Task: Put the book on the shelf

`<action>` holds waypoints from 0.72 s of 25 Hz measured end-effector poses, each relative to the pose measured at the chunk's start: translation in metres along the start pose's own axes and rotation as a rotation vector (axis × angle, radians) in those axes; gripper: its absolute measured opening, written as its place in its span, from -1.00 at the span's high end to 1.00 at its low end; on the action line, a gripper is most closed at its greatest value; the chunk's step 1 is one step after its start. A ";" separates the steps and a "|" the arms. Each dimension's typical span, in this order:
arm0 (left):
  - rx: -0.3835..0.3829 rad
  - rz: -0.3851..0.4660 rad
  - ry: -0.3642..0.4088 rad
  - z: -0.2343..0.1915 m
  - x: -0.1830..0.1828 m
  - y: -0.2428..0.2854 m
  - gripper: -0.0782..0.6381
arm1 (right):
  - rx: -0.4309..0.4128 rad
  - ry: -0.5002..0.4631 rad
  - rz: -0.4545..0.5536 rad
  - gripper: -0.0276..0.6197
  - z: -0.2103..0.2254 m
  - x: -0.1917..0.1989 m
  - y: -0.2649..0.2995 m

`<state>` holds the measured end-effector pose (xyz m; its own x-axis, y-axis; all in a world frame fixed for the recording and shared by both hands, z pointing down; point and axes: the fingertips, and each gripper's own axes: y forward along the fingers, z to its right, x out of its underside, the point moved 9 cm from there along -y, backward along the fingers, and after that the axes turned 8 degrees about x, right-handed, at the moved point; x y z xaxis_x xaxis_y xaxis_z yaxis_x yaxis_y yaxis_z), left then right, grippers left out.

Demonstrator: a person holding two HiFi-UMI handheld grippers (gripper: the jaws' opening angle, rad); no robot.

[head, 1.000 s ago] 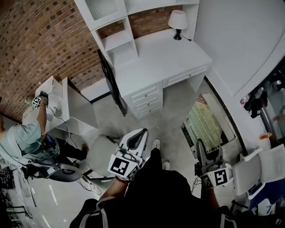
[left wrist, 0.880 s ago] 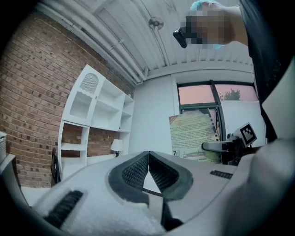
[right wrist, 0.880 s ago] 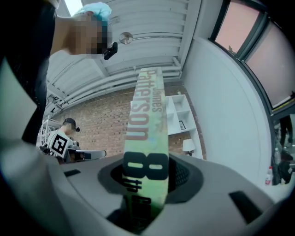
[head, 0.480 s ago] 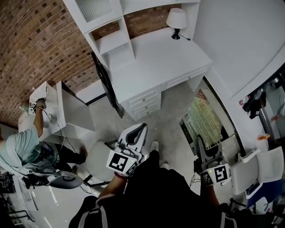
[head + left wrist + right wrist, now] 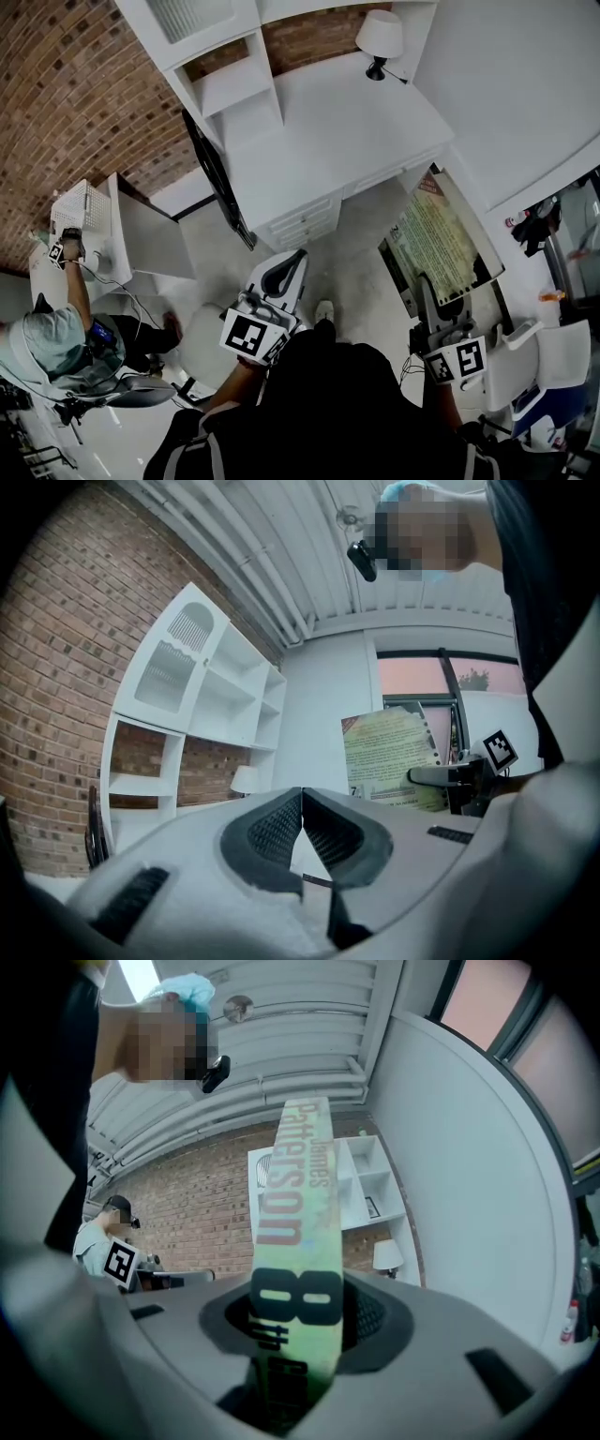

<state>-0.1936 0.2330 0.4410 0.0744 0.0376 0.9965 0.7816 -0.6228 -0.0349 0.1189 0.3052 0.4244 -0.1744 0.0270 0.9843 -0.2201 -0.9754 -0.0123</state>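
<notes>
Book (image 5: 439, 246), a green-yellow paperback, is at the right of the head view, clamped in the right tongs (image 5: 424, 292) and well apart from the shelf.

At the far left a person (image 5: 54, 339) sits beside a small white table (image 5: 148, 239), one arm raised to it. Behind them runs a brick wall (image 5: 75, 84). Against that wall stands the white shelf (image 5: 230, 86), its open compartments bare where they can be seen. It rises from the left end of a white worktop (image 5: 328, 122) with drawers (image 5: 305, 216) beneath. A white-shaded lamp (image 5: 379, 39) stands at the worktop's back corner.

Nearer the camera, the left tongs (image 5: 284, 274) point level toward the worktop. Their own view shows the dark ribbed pads meeting at the tips, with nothing between them.

Right of them, the right tongs also point level. Their jaws stand partly apart and press on the book's lower edge. The spine, lettered "James Patterson" with a large 8, rises straight up between them. In the head view the cover is turned up toward the camera, over the floor just right of the worktop. A white chair (image 5: 546, 356) stands at the far right.
</notes>
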 end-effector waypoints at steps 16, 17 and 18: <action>0.023 0.022 -0.005 -0.053 -0.008 0.015 0.73 | -0.008 0.000 0.005 0.40 -0.019 -0.001 0.053; 0.021 0.023 -0.003 -0.055 -0.008 0.015 0.73 | -0.016 -0.005 0.008 0.40 -0.019 -0.002 0.057; 0.019 0.024 -0.002 -0.056 -0.008 0.016 0.73 | -0.023 -0.008 0.011 0.40 -0.020 -0.003 0.060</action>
<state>-0.2165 0.1787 0.4363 0.0946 0.0242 0.9952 0.7914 -0.6083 -0.0604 0.0872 0.2510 0.4172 -0.1691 0.0141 0.9855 -0.2404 -0.9703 -0.0273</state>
